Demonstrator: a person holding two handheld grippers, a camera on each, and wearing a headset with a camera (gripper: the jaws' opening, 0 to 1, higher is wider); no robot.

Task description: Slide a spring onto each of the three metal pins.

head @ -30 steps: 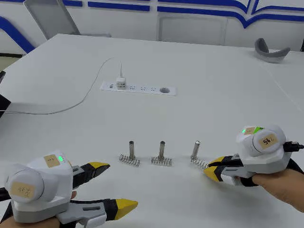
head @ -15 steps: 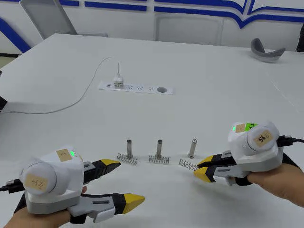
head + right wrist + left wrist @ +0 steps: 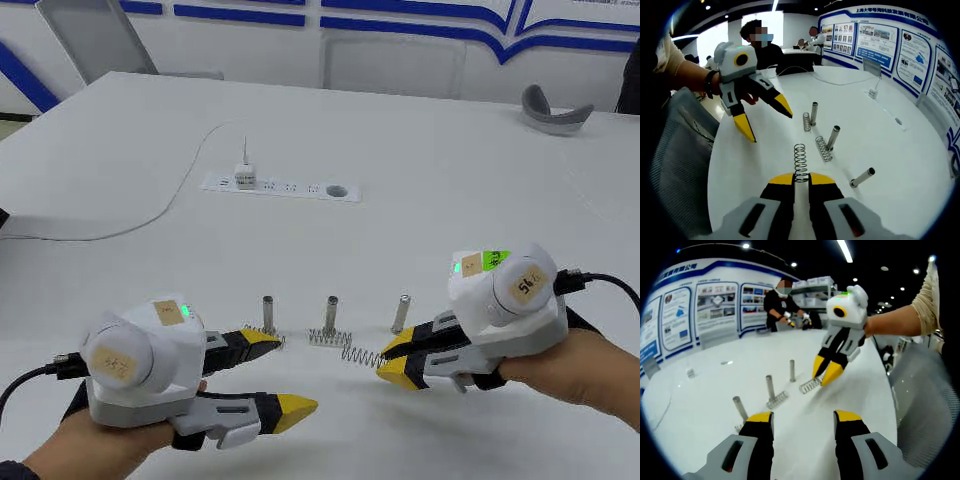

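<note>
While your right tongs (image 3: 392, 358) pinch one end of a spring (image 3: 362, 355), their yellow-tipped jaws are drawn almost together. The rest of the coil sticks straight out past the tips, low over the white surface (image 3: 450, 200). Whether the coil touches the surface cannot be told.

Three metal pins stand upright in a row close to those tips. The right pin (image 3: 401, 313) stands bare just beside the tongs. The middle pin (image 3: 331, 313) is near the free end of the held coil. The left pin (image 3: 268, 309) stands nearest your left tongs (image 3: 290, 372).

A second spring (image 3: 327, 339) lies flat at the foot of the middle pin, close to the held spring's free end. A third spring (image 3: 258, 329) lies at the foot of the left pin, partly hidden behind one tip of your left tongs. Those tongs are spread wide and hold nothing, with one tip just beside the left pin.

Well beyond both tongs, a white power strip (image 3: 280, 186) lies on the surface, and a thin cable (image 3: 190, 185) trails away from it.
</note>
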